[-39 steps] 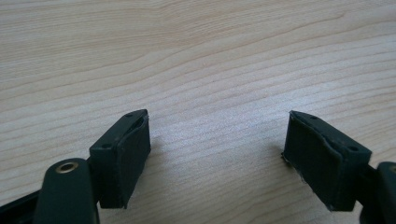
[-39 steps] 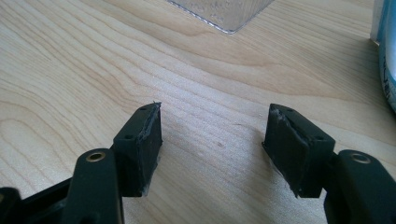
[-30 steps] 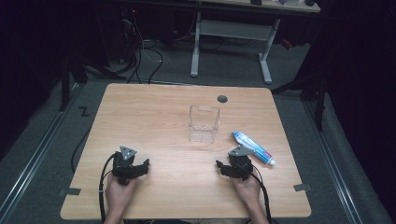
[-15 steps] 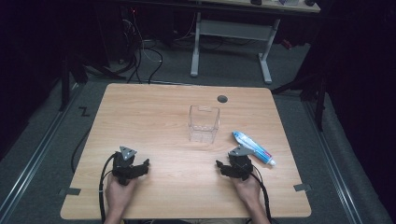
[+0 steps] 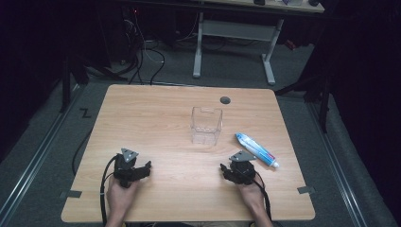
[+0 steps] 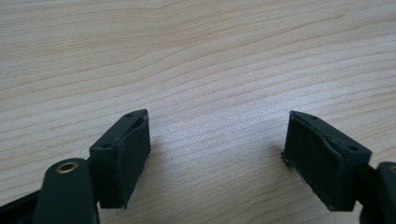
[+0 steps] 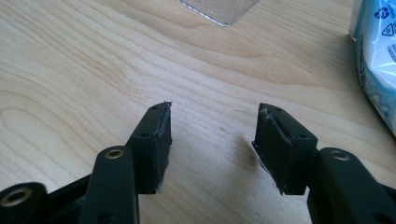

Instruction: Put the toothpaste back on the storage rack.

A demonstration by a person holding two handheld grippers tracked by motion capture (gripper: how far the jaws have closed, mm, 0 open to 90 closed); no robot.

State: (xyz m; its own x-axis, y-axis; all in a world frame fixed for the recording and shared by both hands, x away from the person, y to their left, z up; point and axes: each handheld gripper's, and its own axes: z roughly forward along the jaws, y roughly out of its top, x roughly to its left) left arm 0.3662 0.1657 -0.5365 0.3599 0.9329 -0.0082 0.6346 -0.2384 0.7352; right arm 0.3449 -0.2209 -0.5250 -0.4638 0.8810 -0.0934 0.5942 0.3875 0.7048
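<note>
— How do the tongs stand?
— Left tongs (image 6: 217, 140) gape wide over bare table (image 5: 156, 123), nothing between them. Right tongs (image 7: 212, 135) are apart too, a little narrower, also empty.
— And beyond them?
— A clear box (image 5: 206, 125) stands upright mid-table, ahead of the right tongs. A tube (image 5: 257, 150) lies flat just right of them, near the box.

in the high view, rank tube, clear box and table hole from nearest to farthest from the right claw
1. Tube, just right of the right claw.
2. Clear box, ahead and slightly left.
3. Table hole, by the far edge.
</note>
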